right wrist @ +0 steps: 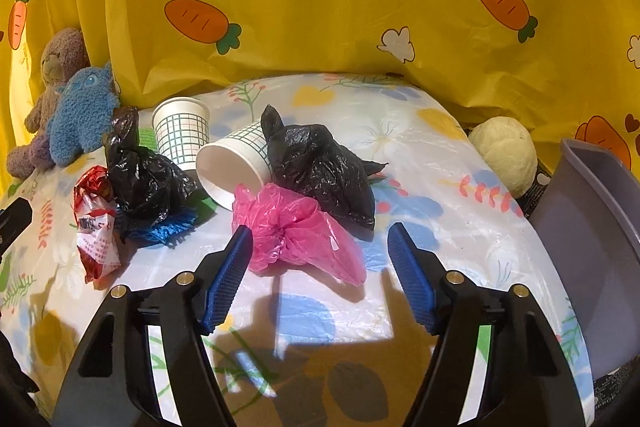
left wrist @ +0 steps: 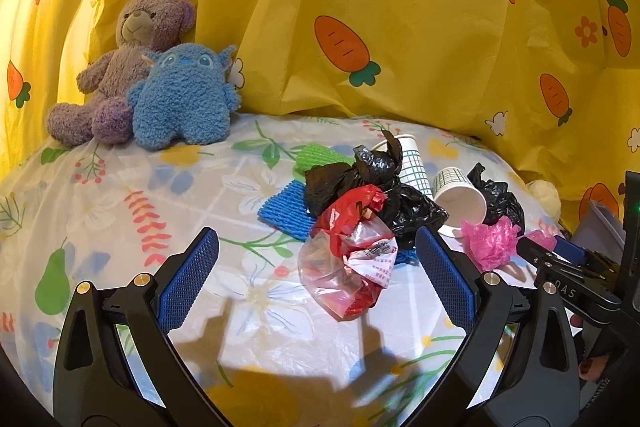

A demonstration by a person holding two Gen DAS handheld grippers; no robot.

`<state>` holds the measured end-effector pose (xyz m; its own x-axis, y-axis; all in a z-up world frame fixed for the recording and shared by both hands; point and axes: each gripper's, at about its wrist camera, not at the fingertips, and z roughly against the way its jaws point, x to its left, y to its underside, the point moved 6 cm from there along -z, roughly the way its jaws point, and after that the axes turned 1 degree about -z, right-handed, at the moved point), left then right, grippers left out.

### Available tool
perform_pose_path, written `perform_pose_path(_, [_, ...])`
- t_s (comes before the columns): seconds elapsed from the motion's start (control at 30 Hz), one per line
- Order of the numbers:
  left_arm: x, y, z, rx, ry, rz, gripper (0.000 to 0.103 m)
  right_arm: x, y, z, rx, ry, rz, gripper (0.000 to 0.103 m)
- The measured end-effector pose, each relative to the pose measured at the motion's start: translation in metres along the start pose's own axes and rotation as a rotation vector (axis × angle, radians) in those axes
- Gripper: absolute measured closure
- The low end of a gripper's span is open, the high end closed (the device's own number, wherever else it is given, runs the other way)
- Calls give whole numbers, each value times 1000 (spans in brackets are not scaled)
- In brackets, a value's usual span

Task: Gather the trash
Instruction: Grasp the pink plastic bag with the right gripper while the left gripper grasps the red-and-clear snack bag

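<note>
Both views bright, warm light, strong yellow cast off the carrot-print curtain (left wrist: 420,39). Light seems to come from behind/above the cams: hard dark shadows of the left tool (left wrist: 316,267) and right tool (right wrist: 320,259) fall fwd onto the glossy floral sheet (left wrist: 240,307), near the bottom edge. Sheet shows white glare patches, esp. centre. Heavy fisheye bend; corners vignette to black. Focus sharp mid-frame, slightly soft at the rims. No motion blur.
</note>
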<state>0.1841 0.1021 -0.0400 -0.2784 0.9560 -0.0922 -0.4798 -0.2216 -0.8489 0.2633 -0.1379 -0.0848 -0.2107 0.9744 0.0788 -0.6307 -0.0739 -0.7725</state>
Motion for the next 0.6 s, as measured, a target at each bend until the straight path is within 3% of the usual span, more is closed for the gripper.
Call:
perform_pose_path(0.17, [-4, 4, -8, 27, 26, -16, 6, 2, 4, -7, 36, -38, -1, 75])
perform_pose_path(0.23, [-6, 6, -13, 41, 33, -18, 6, 4, 5, -5, 27, -48, 17, 94])
perform_pose_path(0.43, [-11, 10, -32, 85, 50, -27, 6, 2, 6, 18, -28, -77, 4, 99])
perform_pose_path(0.6, [-11, 17, -47, 136, 81, -10, 14, -6, 7, 45, -83, -104, -23, 99])
